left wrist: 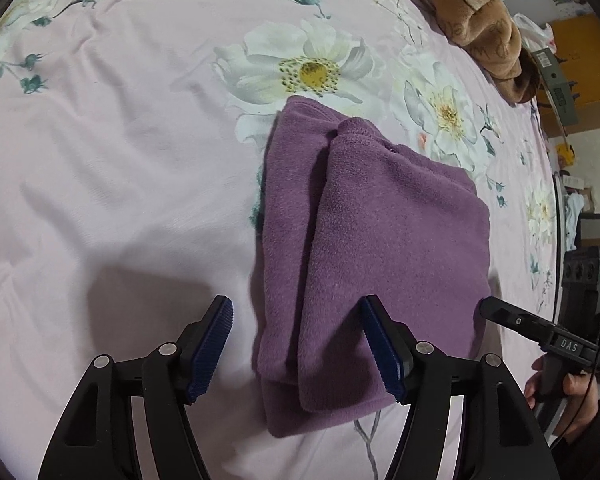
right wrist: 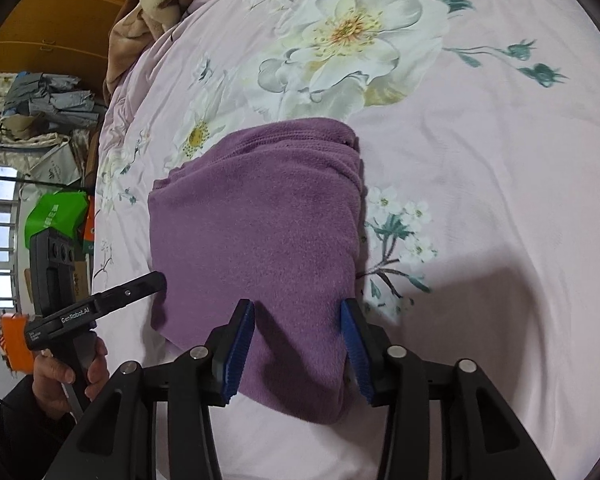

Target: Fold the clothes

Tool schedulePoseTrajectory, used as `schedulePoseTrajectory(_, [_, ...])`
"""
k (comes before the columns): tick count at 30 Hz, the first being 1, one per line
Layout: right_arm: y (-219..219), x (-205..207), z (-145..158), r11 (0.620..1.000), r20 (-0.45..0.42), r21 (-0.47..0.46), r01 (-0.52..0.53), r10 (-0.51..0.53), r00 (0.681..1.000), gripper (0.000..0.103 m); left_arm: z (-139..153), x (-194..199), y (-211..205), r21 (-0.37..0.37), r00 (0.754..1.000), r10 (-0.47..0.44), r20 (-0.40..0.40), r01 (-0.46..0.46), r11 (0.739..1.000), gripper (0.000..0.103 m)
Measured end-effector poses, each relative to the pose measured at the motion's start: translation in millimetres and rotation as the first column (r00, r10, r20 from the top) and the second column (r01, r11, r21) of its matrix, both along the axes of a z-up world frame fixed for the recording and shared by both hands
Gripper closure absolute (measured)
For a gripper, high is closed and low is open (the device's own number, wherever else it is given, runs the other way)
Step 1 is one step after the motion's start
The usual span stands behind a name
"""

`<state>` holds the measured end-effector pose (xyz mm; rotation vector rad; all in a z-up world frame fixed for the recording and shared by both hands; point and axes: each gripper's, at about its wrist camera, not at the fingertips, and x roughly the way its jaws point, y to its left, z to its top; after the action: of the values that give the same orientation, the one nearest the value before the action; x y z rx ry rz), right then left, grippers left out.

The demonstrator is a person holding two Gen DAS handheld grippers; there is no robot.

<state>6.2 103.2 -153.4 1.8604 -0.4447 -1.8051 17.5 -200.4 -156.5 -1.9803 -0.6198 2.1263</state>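
Fleece (left wrist: 376, 248), purple and folded into a thick block, lies on the floral bed (left wrist: 112, 168). My left claw (left wrist: 298, 354) stands wide at its near left corner, gripping nothing. My right claw (right wrist: 298, 354) is likewise wide, its pads straddling the near right edge without closing on it.

"DAS" stands in white letters on the black body of the right gripper (left wrist: 485, 307), seen from the left wrist. "GenRobot.AI" stands in white along the side of the left gripper (right wrist: 159, 280), with a smaller label below it too small to read.
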Motion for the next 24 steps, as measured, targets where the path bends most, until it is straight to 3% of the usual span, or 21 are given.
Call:
schedulePoseTrajectory(10, [3, -12, -24, 0.998, 0.042, -0.059, -0.008, 0.010, 0.999, 0.049, -20, -8, -2, 0.054, 1.000, 0.010, 0.009, -0.010, 0.998, 0.028])
schedulePoseTrajectory(18, [-3, -18, -38, 0.993, 0.083, -0.119, 0.012, -0.003, 0.997, 0.045, -22, -10, 1, 0.072, 0.999, -0.030, -0.018, 0.031, 0.997, 0.030])
schedulePoseTrajectory(20, [-6, -20, -39, 0.992, 0.096, -0.127, 0.008, 0.004, 0.995, 0.047, -21, -10, 3, 0.084, 0.999, -0.043, -0.026, 0.045, 0.995, 0.040])
schedulePoseTrajectory(21, [-9, -22, -39, 0.991, 0.099, -0.131, 0.000, 0.013, 0.995, 0.049, -21, -11, 4, 0.110, 0.999, -0.045, -0.025, 0.048, 0.993, 0.055])
schedulePoseTrajectory(24, [-11, -23, -41, 0.991, 0.108, -0.137, -0.004, 0.018, 0.994, 0.053, -20, -12, 9, 0.119, 0.998, -0.053, -0.028, 0.056, 0.991, 0.061])
